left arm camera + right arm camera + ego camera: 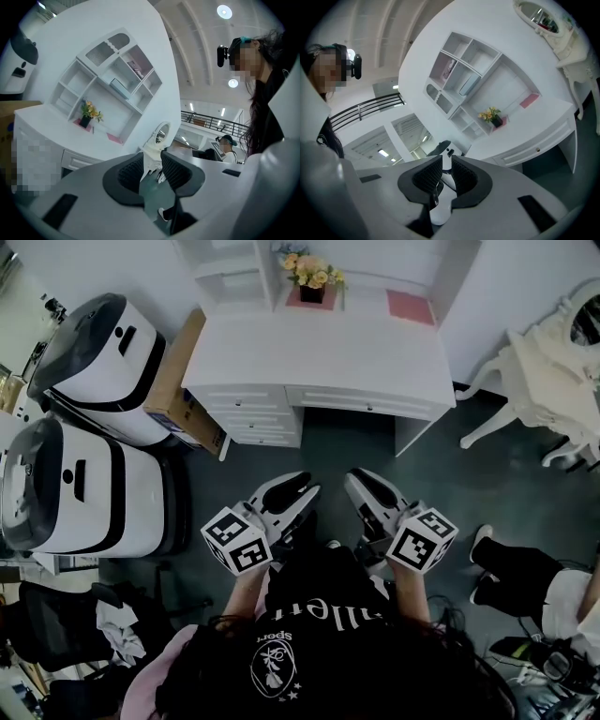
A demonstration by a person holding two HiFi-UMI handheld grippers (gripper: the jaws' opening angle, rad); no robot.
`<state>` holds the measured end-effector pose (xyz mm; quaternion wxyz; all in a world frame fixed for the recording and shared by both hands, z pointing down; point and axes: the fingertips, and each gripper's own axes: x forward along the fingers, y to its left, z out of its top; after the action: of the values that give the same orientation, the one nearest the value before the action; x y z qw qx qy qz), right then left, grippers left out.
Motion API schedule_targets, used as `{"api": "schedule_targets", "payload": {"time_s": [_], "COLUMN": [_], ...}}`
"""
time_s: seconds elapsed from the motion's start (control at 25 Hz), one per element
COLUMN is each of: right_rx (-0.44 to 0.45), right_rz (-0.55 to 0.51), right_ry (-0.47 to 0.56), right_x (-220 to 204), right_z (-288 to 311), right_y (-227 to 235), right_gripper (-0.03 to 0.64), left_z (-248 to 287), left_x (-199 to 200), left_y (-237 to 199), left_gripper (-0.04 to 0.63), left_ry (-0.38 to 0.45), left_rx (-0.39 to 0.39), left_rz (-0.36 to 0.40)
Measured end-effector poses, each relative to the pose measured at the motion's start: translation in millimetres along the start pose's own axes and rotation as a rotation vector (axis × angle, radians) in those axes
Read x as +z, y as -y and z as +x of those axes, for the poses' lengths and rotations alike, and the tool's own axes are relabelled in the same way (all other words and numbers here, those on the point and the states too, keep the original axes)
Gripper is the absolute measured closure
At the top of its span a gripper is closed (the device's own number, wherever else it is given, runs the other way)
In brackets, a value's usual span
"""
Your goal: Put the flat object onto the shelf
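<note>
Looking down from the head view, the left gripper (300, 487) and right gripper (360, 480) are held side by side close to the person's body. Both aim at a white desk (319, 357) and stay well short of its front edge. The flat object (410, 307), a pink sheet, lies on the desk top at its back right corner, well apart from both grippers. A flower pot (312, 279) stands on a second pink mat (296, 298) at the middle of the back edge. Above it a white shelf (234, 268) rises from the desk. Two white-and-black machines (98, 362) and a cardboard box (173, 381) stand off the desk's left end, and a white ornate chair (530, 376) stands off its right end.

In the left gripper view, the left gripper (152, 161) has its ribbed pads apart with a plain gap and nothing between them; only distant white furniture shows through. The flat object (114, 138) lies on the desk top beyond, right of the flower pot (87, 114) and below the shelf (112, 79) with its open compartments.

In the right gripper view, the right gripper (446, 165) has its pads drawn together to a sliver and grips nothing. The flat object (529, 100) rests at the right end of the desk top, past the flower pot (493, 116), with the shelf (464, 79) above.
</note>
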<state>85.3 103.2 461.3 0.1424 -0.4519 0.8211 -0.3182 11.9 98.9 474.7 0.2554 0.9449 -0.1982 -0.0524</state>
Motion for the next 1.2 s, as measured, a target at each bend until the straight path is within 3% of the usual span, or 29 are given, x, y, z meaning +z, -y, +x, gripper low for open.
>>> {"api": "schedule_targets", "payload": {"time_s": [0.24, 0.48, 1.2], "right_rx": [0.015, 0.012, 0.007], "right_rz": [-0.014, -0.019, -0.012], "right_ry": [-0.003, -0.013, -0.013], "right_x": [-11, -24, -27], "right_z": [-16, -29, -35], "right_y": [-17, -25, -26], "right_gripper": [0.529, 0.529, 0.529], "left_z": [-15, -27, -29], "left_x": [-8, -17, -23], "left_y": [19, 34, 39], "left_gripper": [0.531, 0.559, 0.565], "left_ry": [-0.008, -0.020, -0.048], "left_rx": [-0.011, -0.036, -0.053], "left_rz": [-0.001, 0.012, -0.003]}}
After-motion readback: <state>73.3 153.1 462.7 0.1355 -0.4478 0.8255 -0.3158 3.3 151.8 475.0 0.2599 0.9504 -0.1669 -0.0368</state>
